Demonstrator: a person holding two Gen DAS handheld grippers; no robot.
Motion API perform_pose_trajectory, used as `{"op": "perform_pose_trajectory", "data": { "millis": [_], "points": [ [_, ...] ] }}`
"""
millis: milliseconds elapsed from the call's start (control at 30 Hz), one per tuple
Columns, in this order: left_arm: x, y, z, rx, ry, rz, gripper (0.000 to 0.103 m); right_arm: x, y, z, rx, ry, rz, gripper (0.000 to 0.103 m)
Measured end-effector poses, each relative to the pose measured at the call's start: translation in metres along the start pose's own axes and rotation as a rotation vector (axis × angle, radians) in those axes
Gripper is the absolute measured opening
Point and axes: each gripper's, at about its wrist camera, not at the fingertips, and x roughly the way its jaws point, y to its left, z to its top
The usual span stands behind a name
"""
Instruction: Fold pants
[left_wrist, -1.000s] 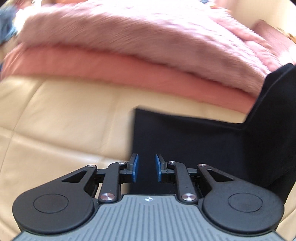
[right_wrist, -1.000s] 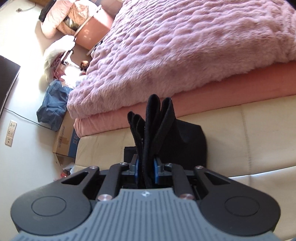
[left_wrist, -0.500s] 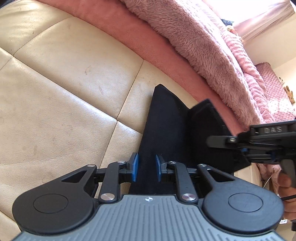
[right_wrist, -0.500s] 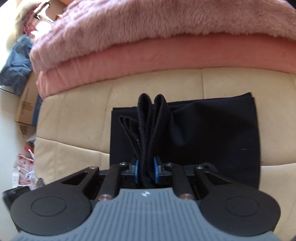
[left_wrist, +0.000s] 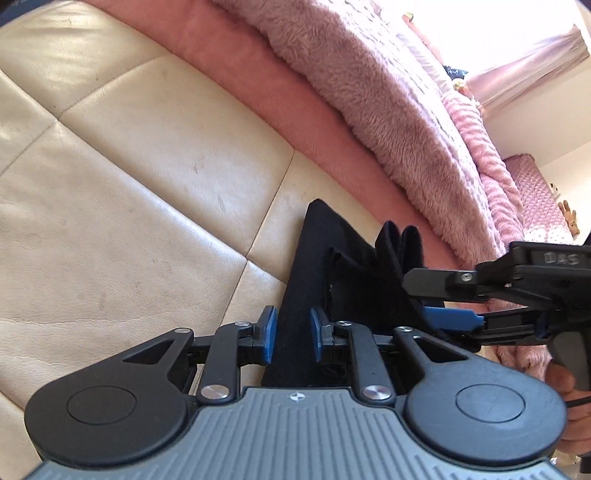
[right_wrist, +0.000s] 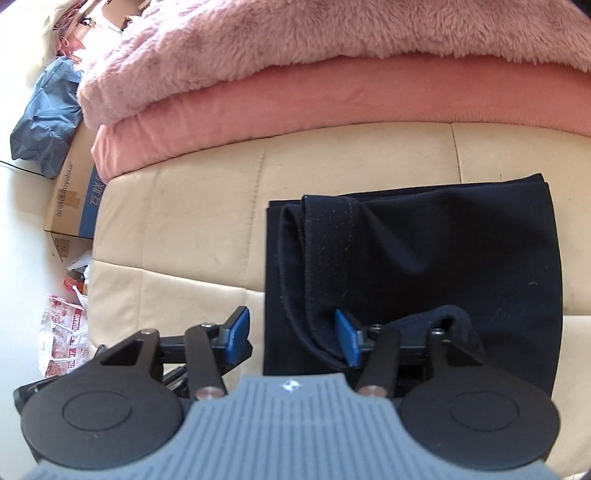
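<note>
Right wrist view: black knit pants (right_wrist: 443, 258), folded into a compact rectangle on cream leather sofa cushion (right_wrist: 177, 236); waistband end loosely bunched, needs flattening. Right tool (right_wrist: 291, 334) apart, released. Left tool (left_wrist: 289, 334) apart, empty.

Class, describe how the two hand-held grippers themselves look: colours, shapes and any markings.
The left hand-held gripper and the right hand-held gripper match: black linkage arms with silver rivets, two round black discs, a ribbed grey body with a small round emblem, and blue fingertip pads. Seen from the left wrist, the right one bears raised letters, roughly "DAS".
</note>
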Motion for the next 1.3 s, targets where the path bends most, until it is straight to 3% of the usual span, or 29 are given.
{"op": "perform_pose_trajectory", "data": {
  "millis": [167, 300, 400, 533, 600, 667, 833, 967, 1067, 1167, 1300],
  "points": [
    [-0.007, -0.006, -0.002, -0.001, -0.013, 0.000, 0.021, -0.025, 0.026, -0.009, -0.066, -0.022, 0.088, 0.049],
    [-0.015, -0.011, -0.006, 0.002, -0.019, -0.035, 0.021, -0.050, 0.021, -0.014, -0.145, -0.101, 0.047, 0.048],
    [-0.017, -0.012, -0.008, -0.016, -0.024, -0.064, 0.021, -0.060, -0.009, -0.018, -0.152, -0.155, -0.024, 0.036],
    [-0.013, -0.015, -0.015, -0.025, -0.009, -0.067, 0.021, -0.042, -0.050, -0.034, -0.132, -0.133, -0.092, 0.018],
    [-0.010, -0.017, -0.019, -0.027, 0.007, -0.080, 0.027, -0.027, -0.062, -0.049, -0.125, -0.116, -0.077, 0.015],
    [-0.007, -0.020, -0.022, -0.025, 0.005, -0.073, 0.039, -0.013, -0.064, -0.067, -0.148, -0.120, -0.056, 0.013],
    [0.009, -0.027, -0.022, 0.018, 0.016, -0.045, 0.044, 0.012, -0.060, -0.101, -0.233, -0.167, -0.070, 0.011],
    [0.029, -0.038, -0.020, 0.112, 0.015, 0.008, 0.044, -0.001, -0.068, -0.096, -0.219, -0.241, -0.025, 0.009],
    [0.041, -0.039, -0.015, 0.134, 0.009, 0.009, 0.044, -0.014, -0.080, -0.082, -0.209, -0.318, -0.068, 0.009],
    [0.051, -0.040, -0.008, 0.154, -0.006, -0.008, 0.044, -0.012, -0.102, -0.070, -0.178, -0.318, -0.102, 0.009],
    [0.060, -0.039, -0.002, 0.176, -0.032, -0.035, 0.044, 0.000, -0.123, -0.068, -0.145, -0.303, -0.040, 0.009]
  ]
}}
